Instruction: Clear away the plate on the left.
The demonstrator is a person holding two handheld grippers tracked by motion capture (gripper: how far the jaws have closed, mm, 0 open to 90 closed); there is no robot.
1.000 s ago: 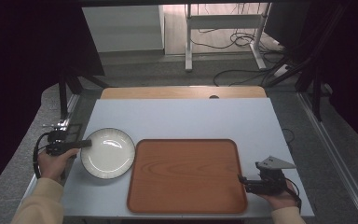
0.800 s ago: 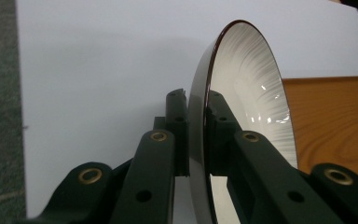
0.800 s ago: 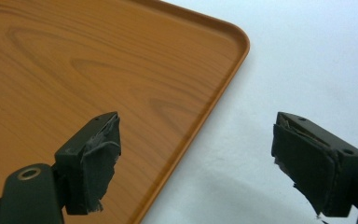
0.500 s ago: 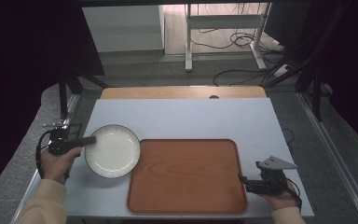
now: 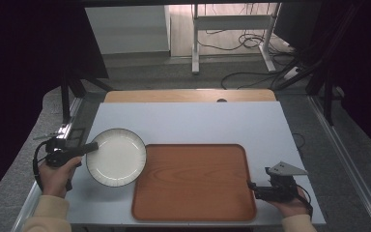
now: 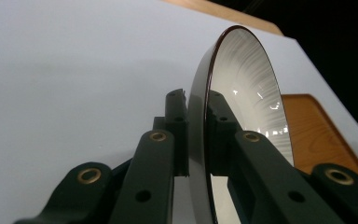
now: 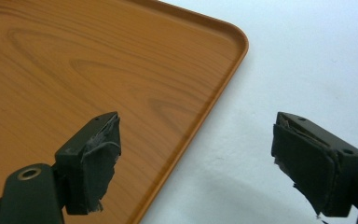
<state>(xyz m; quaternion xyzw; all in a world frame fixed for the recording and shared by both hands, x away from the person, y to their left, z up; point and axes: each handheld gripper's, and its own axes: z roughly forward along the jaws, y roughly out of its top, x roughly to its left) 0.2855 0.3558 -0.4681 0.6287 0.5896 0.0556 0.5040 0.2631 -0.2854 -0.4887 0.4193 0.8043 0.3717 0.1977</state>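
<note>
1. The round white ceramic plate with a thin dark rim (image 5: 116, 157) sits at the left of the pale grey table (image 5: 198, 123). Its right edge reaches the left rim of the rectangular wood-grain tray (image 5: 193, 181), or just overlaps it. We cannot tell from above whether the two touch.

2. Our left gripper (image 5: 92, 147) has the plate by its left edge. In the left gripper view the jaws are closed down to the thickness of the rim (image 6: 200, 116), one pad under it and one over the inner face. The plate stands on edge in that view, so the hand is turned a good way over, and the plate seems to be lifted clear of the table.

3. Our right gripper (image 5: 249, 186) rests by the tray's near right corner. In the right gripper view its jaws stand wide apart with nothing between them. One worn pad (image 7: 98, 154) hangs over the tray's wood surface, the other over bare table.

4. We judge the step in hand to be carrying the plate towards the tray, with the placing not yet done.

5. The next move calls for us to carry the plate rightward over the tray's raised lip, level it, lower it flat onto the wood, and only then let the jaws part. The hold on the rim is narrow, so the plate could slip or tip if we hurry.
</note>
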